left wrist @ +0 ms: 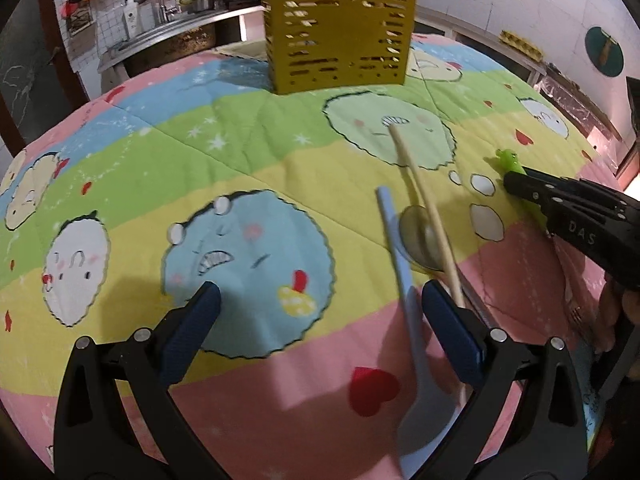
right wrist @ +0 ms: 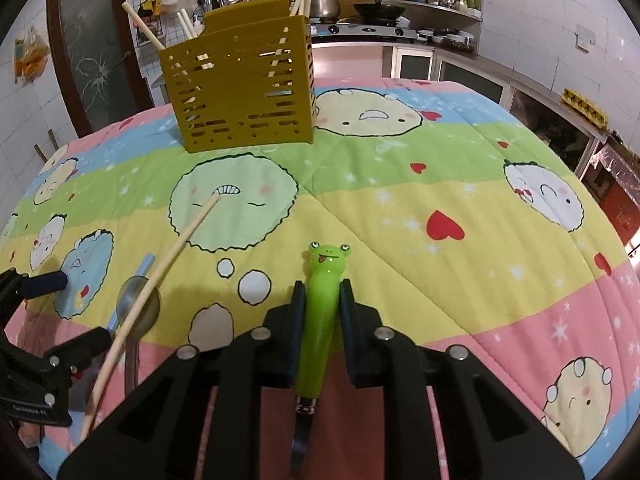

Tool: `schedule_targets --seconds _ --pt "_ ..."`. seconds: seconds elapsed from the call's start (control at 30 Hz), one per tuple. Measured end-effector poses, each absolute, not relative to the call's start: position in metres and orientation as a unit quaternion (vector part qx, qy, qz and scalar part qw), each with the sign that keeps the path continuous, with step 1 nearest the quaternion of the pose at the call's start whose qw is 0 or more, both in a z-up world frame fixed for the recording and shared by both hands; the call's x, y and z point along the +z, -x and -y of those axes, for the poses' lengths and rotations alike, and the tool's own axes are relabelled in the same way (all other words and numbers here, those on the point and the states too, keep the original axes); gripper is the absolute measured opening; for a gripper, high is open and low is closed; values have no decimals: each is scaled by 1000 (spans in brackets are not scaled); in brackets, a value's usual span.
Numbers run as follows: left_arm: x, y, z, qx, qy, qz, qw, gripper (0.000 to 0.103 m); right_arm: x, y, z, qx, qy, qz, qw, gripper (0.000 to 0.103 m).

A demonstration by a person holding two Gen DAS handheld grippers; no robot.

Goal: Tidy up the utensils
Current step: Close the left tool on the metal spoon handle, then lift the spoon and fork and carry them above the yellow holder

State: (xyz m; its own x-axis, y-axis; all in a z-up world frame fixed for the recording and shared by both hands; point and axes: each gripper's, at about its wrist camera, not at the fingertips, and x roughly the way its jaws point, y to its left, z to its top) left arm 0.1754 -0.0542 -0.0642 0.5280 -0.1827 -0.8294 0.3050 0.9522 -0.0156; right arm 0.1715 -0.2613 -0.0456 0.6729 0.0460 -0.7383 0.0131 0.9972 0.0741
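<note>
One frog-handled utensil (right wrist: 320, 316), one chopstick (right wrist: 160, 280).

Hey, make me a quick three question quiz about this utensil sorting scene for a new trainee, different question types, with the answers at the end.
1. True or false: the right gripper is closed on the frog-handled utensil.
2. Multiple choice: what lies across the metal spoon? A) a fork B) a wooden chopstick C) a knife
3. Fill in: the left gripper is ____, its fingers on either side of the blue spatula.

Key
1. True; its pads press the green handle from both sides.
2. B; the wooden chopstick crosses the spoon's bowl.
3. Open; it grips nothing. The yellow utensil caddy already holds chopsticks.
</note>
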Motion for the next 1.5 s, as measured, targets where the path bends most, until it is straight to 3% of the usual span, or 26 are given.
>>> schedule_targets --seconds 0.17,0.23,0.3,0.4,0.63,0.9,1.2,1.5 --pt "-66 -179 71 -143 -87 -463 870 89 -46 -172 264 11 -50 -406 912 18" --pt "-65 -186 74 -142 -86 -468 868 79 -46 -173 264 11 -52 -411 910 18" --pt "-63 -194 77 -139 -85 -472 866 60 -46 -176 263 9 -47 -417 908 18" --pt "-60 -205 81 -141 -77 -482 862 47 -45 -178 260 6 -37 -427 904 18" --pt "-60 -228 91 -130 -67 -511 847 40 -43 -189 260 2 -46 -445 894 18" --pt "-60 -244 86 -128 -42 -518 844 10 -40 -192 255 -7 -47 -455 889 16" --pt "-49 -241 77 -130 -20 -492 861 6 -23 -187 253 -6 -50 -421 906 16" --pt "-3 -243 57 -111 2 -400 910 6 7 -195 261 -4 -69 -356 932 16"
